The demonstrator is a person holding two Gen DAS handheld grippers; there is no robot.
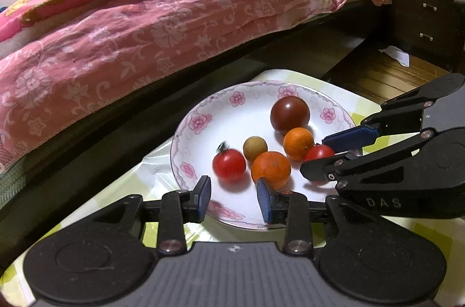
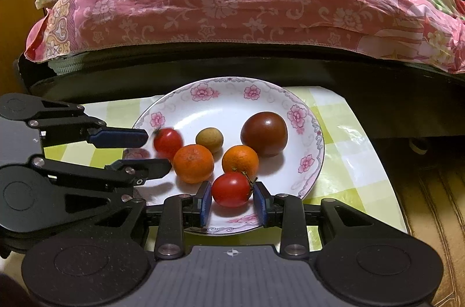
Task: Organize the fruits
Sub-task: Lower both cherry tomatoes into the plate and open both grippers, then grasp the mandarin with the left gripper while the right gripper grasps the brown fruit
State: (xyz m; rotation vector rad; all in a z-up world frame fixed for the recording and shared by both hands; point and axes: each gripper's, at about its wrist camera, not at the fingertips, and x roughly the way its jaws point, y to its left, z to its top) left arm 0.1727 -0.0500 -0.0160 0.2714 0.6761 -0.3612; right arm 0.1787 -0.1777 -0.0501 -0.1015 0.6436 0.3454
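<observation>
A white plate with pink flowers (image 1: 203, 118) (image 2: 226, 100) holds several fruits: a dark tomato (image 1: 289, 115) (image 2: 264, 133), two oranges (image 1: 271, 169) (image 1: 298, 143) (image 2: 193, 163) (image 2: 240, 161), a small brown fruit (image 1: 255, 148) (image 2: 209, 139) and two red tomatoes. My left gripper (image 1: 234, 198) (image 2: 158, 149) is open just in front of one red tomato (image 1: 229, 164) (image 2: 167, 142), which looks blurred. My right gripper (image 2: 231, 201) (image 1: 319, 159) is open with its jaws either side of the other red tomato (image 2: 231, 189) (image 1: 319, 152).
The plate sits on a green-checked cloth (image 2: 348, 150) over a small table. A bed with a pink floral cover (image 1: 130, 31) (image 2: 232, 2) runs right behind. A dark drawer unit (image 1: 427, 16) and wood floor (image 1: 375, 74) lie to the right.
</observation>
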